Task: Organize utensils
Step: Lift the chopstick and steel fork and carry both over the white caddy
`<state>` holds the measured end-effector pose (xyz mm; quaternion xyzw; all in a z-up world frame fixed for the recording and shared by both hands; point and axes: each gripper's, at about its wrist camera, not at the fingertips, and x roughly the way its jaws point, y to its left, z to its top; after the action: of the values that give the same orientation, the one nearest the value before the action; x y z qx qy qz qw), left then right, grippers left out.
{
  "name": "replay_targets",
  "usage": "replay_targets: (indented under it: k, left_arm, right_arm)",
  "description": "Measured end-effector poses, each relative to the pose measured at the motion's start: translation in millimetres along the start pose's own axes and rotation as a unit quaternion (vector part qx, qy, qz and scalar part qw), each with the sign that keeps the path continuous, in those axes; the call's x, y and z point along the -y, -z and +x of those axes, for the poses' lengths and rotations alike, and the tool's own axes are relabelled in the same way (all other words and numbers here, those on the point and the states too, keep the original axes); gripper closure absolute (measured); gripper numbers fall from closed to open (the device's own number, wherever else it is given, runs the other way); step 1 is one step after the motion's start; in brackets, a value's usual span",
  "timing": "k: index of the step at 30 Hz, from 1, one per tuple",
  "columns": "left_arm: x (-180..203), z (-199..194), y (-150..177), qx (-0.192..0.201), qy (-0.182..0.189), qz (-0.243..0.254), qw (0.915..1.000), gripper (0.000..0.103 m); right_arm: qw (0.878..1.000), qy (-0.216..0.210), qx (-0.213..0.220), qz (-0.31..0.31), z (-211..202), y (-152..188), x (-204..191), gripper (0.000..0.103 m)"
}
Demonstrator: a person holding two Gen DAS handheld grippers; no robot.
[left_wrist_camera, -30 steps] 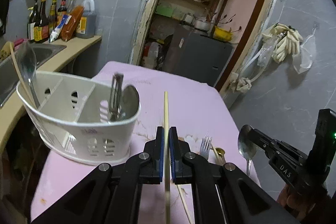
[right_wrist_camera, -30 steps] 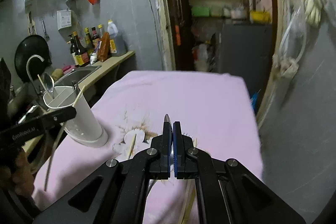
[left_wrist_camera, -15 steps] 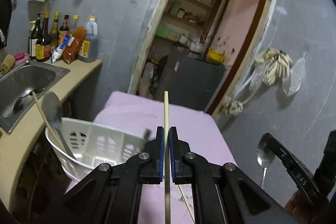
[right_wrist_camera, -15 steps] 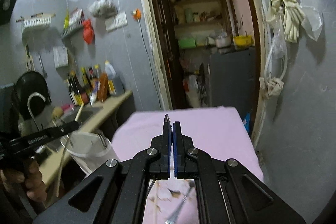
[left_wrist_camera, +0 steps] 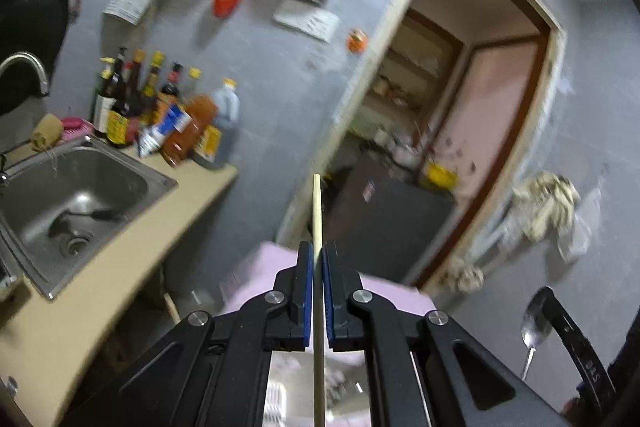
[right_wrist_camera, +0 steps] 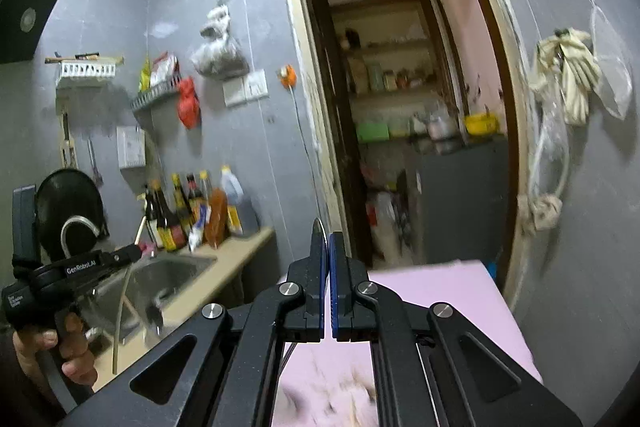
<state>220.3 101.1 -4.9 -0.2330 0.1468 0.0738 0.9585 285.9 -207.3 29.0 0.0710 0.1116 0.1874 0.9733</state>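
Chopstick point(left_wrist_camera: 317, 219), pale wood, stands upright at the centre of the left wrist view, pinched between the blue pads of the left gripper point(left_wrist_camera: 317, 267), whose jaws are closed on it. At lower right of that view, the right gripper point(left_wrist_camera: 560, 327) clamps a metal spoon point(left_wrist_camera: 536, 319) by its bowl, handle hanging down; in its own view its jaws look fully shut. Below both lies a pink-covered table point(right_wrist_camera: 440, 291); a steel sink point(left_wrist_camera: 76, 195) and sauce bottles point(left_wrist_camera: 156, 107) sit at left. Judging by this, both utensils are lifted in transit; next they need lowering into a holder, barely visible at the bottom edge.
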Motion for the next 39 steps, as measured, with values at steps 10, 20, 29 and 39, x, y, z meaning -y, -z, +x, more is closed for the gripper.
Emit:
replay_targets:
  k: [10, 20, 29, 39]
  left_arm:
    - [-33, 27, -20, 0.089, -0.052, -0.033, 0.9941, 0.098]
    - [-35, 34, 11, 0.147, -0.090, -0.021, 0.9848, 0.098]
    - [-28, 35, 29, 0.183, -0.095, 0.011, 0.9784, 0.098]
    - [-30, 32, 45, 0.175, -0.100, 0.021, 0.9792, 0.098]
  right_arm:
    - [0.994, 0.032, 0.094, -0.053, 46, 17, -74, 0.101]
    - [0.987, 0.018, 0.113, -0.116, 57, 58, -111, 0.101]
    - [0.982, 0.006, 0.118, -0.146, 62, 78, -121, 0.101]
    - [0.985, 0.002, 0.098, -0.142, 67, 89, -115, 0.101]
